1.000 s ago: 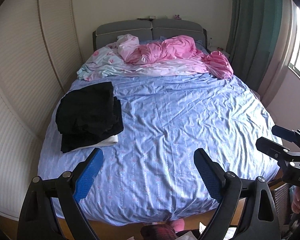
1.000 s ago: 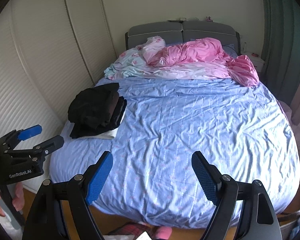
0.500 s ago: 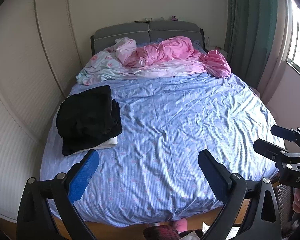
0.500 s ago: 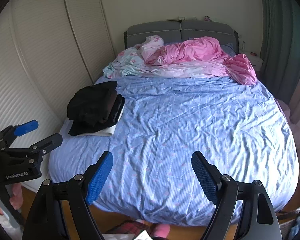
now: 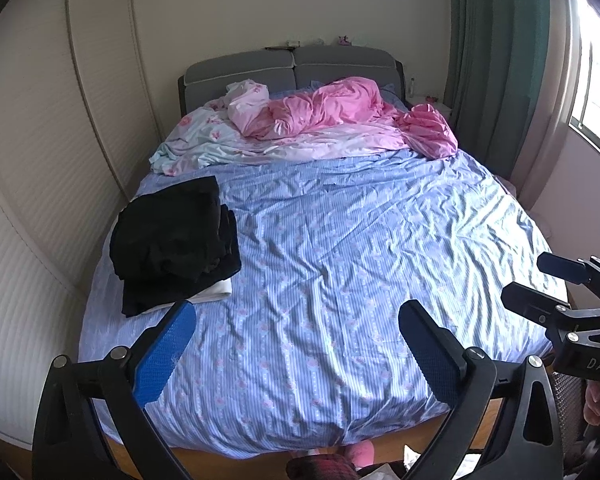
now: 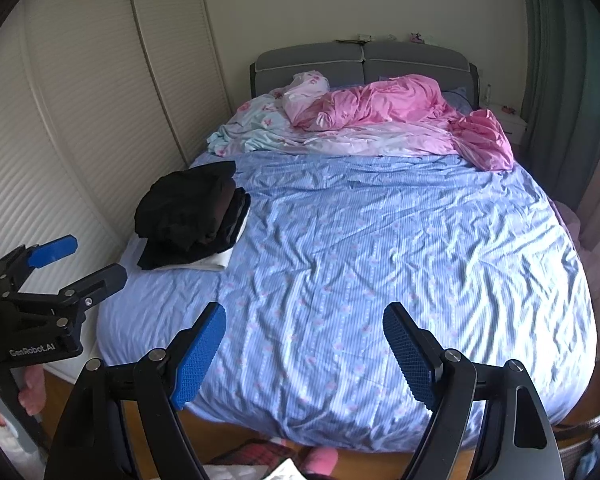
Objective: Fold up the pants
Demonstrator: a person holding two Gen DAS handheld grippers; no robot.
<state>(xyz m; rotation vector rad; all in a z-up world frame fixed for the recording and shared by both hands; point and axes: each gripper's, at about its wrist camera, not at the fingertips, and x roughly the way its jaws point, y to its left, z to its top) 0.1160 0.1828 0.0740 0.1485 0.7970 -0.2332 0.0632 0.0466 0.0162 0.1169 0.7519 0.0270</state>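
Left edge of the bed: a stack of folded black pants (image 5: 176, 240) on a white folded cloth (image 5: 216, 292), judged finished; no unfolded pair shows on the blue striped bedsheet (image 5: 340, 260), so the next pair, if any, lies out of view. Left tool (image 5: 296, 344): fingers spread wide, holding nothing, above the bed's foot. Right tool (image 6: 304, 348): likewise spread and empty. Room: cream ribbed wardrobe doors (image 5: 40, 160) left, crumpled pink quilt (image 5: 332, 112) by the grey headboard (image 5: 292, 68), teal curtain (image 5: 496, 60) right.
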